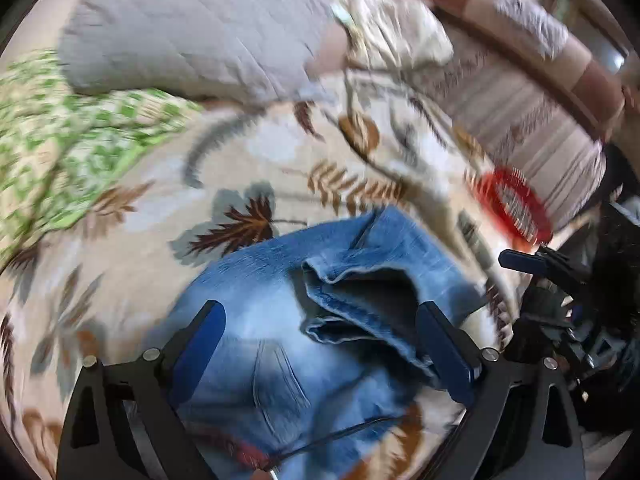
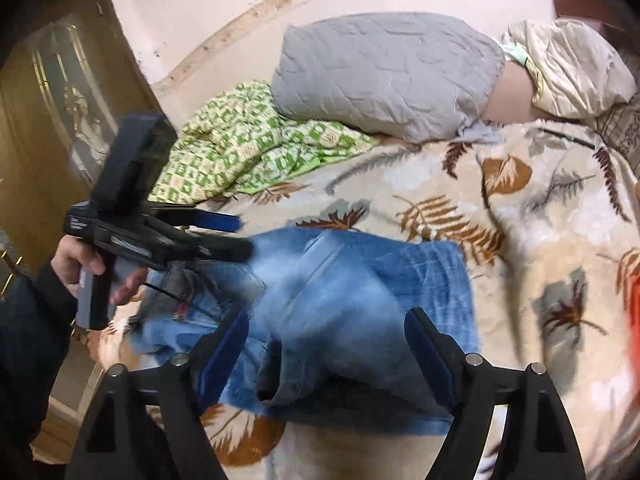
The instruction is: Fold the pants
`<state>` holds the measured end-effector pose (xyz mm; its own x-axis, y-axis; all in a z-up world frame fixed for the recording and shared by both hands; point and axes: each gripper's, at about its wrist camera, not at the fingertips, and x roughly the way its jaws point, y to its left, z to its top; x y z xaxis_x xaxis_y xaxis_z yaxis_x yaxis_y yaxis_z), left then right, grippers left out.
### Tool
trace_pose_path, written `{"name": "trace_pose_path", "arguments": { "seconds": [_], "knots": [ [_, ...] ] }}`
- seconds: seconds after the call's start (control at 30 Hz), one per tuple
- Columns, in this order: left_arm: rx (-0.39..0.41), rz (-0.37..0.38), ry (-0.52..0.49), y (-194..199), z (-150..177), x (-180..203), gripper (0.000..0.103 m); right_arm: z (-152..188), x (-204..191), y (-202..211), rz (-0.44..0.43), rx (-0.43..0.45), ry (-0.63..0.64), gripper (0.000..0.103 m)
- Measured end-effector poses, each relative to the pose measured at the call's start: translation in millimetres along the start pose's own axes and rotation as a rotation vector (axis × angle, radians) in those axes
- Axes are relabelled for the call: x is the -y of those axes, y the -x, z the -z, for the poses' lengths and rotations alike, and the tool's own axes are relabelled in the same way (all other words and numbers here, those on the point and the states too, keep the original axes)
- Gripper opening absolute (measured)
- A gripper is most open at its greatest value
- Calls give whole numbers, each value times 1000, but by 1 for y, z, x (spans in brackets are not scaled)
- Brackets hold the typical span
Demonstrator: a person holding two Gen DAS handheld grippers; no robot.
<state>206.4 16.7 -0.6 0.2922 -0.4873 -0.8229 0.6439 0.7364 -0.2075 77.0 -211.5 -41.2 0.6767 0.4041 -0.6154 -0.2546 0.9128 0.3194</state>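
Note:
Blue jeans (image 1: 280, 320) lie folded into a compact bundle on the leaf-patterned blanket (image 1: 240, 160), their leg hems on top. My left gripper (image 1: 320, 312) hovers just above them, jaws wide open, nothing pinched between the blue pads. In the right wrist view the jeans (image 2: 360, 288) fill the lower middle, and my right gripper (image 2: 326, 322) stands open over their near edge, the pads clear of the denim. The left gripper (image 2: 236, 236) shows at the left there, held by a hand (image 2: 80, 260), also open. The right gripper's fingers (image 1: 528, 260) appear at the right edge of the left wrist view.
A grey quilted pillow (image 2: 384, 76) and a cream satin pillow (image 2: 568, 68) lie at the back of the bed. A green-patterned sheet (image 2: 248, 148) is bunched at the left. A red object (image 1: 516, 208) lies right of the jeans. A wooden cabinet (image 2: 48, 120) stands left of the bed.

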Motion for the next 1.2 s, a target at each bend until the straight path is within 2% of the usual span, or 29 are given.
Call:
{"name": "trace_pose_path", "arguments": {
  "seconds": [0.07,0.13,0.23,0.33,0.5,0.6,0.7,0.83,0.97,1.03,1.1,1.13,1.17,1.2],
  "knots": [
    [27,-22,47,23,10,9,103,-6,4,20,-13,18,51,90],
    [45,-32,94,36,24,22,103,-13,9,34,-28,16,96,93],
    [75,-6,178,39,46,41,103,-35,19,48,-43,-14,209,93],
    [108,29,258,31,65,58,103,-55,24,43,-70,-69,362,93],
    [171,0,358,-4,83,77,103,-74,27,6,-39,-178,619,93],
    [184,10,415,-29,83,80,103,-75,33,-33,-25,-273,700,93],
    [182,-13,452,-45,81,79,103,-67,37,-77,-38,-377,772,91],
    [156,-50,493,-68,78,73,103,-55,36,-121,-75,-465,823,84],
    [140,-38,529,-83,79,66,103,-45,30,-146,-114,-511,853,77],
    [136,-30,529,-89,80,65,103,-36,30,-158,-125,-569,846,60],
    [117,-33,530,-95,81,63,102,-33,33,-163,-131,-598,804,56],
    [105,-44,529,-96,81,63,82,-34,36,-161,-140,-589,784,50],
    [82,-60,519,-99,82,63,25,-35,38,-159,-126,-580,777,44],
    [59,-44,510,-103,81,62,12,-36,41,-158,-115,-574,770,31]
  ]
}}
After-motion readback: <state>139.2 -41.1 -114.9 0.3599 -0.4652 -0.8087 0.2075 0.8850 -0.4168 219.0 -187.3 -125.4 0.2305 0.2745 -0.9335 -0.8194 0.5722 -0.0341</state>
